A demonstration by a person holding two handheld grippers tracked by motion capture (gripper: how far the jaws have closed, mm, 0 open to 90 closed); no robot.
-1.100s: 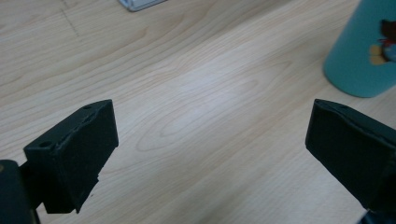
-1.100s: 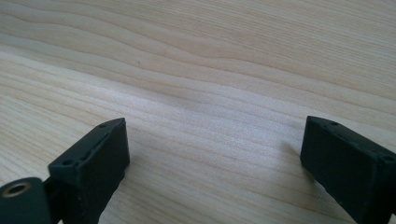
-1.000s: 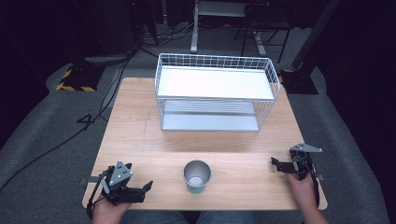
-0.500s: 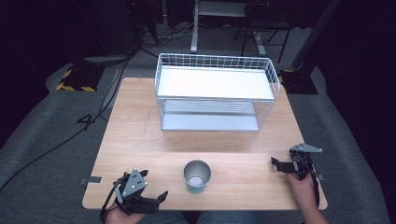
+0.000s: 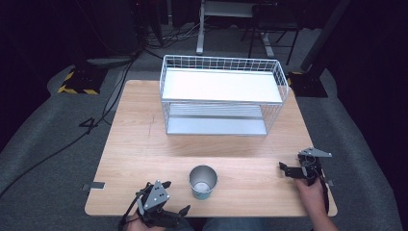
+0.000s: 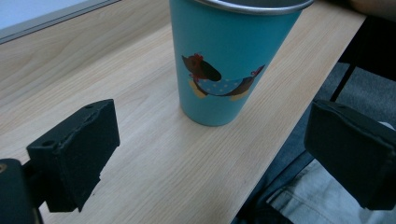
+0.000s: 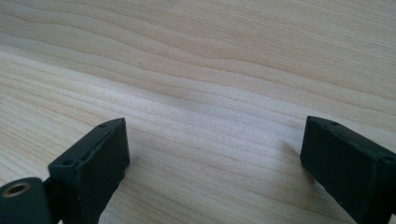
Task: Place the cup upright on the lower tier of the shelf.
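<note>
Cup (image 5: 203, 182) stands upright near bench (image 5: 144, 144) front edge. Left hand-held gripper (image 5: 174, 197) has slid in from the left corner — now just beside it, jaws wide, empty; grasp looks imminent. Right hand-held gripper (image 5: 287, 170) unmoved — open, probably idle.

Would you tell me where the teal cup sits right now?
In the high view, the teal cup stands near the table's front edge, just right of the left gripper.

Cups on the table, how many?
1. A teal cup stands upright near the table's front edge, ahead of the open left gripper. The wire rack's shelves look bare.
</note>
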